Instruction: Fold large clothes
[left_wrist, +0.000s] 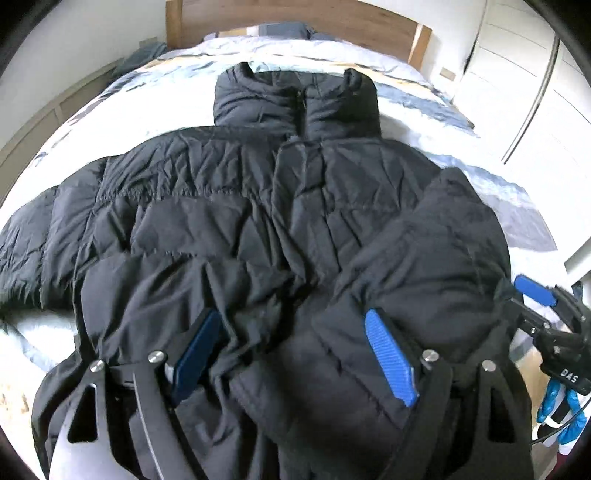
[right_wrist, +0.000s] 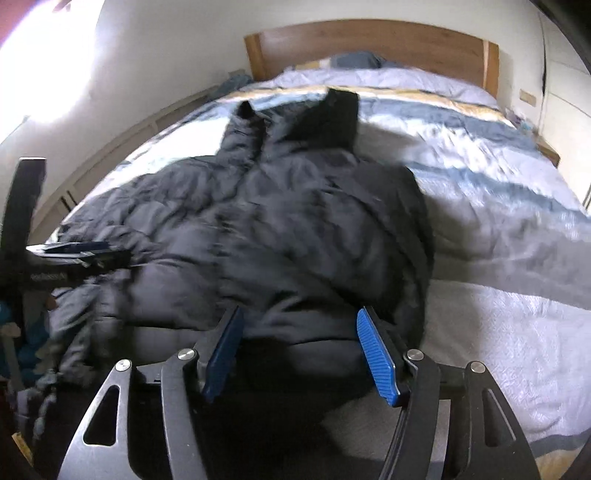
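The right wrist view is smeared with blur, and the black puffer jacket (left_wrist: 236, 229), spread across the striped bed (right_wrist: 480, 192) with its collar towards the headboard (right_wrist: 369, 40), runs off the left edge of the left wrist view. The left hand-held gripper (left_wrist: 295, 354) stands wide over the jacket's hem, fabric bulging between its blue pads (left_wrist: 388, 354). The right hand-held gripper (right_wrist: 301, 354) is about half open astride the folded-in sleeve (right_wrist: 388, 229), not pinching it.

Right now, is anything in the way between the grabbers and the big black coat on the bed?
No, nothing visible is in the way. The black puffer coat lies spread on the bed, and both the left gripper and right gripper already have their jaws apart right over its near hem.
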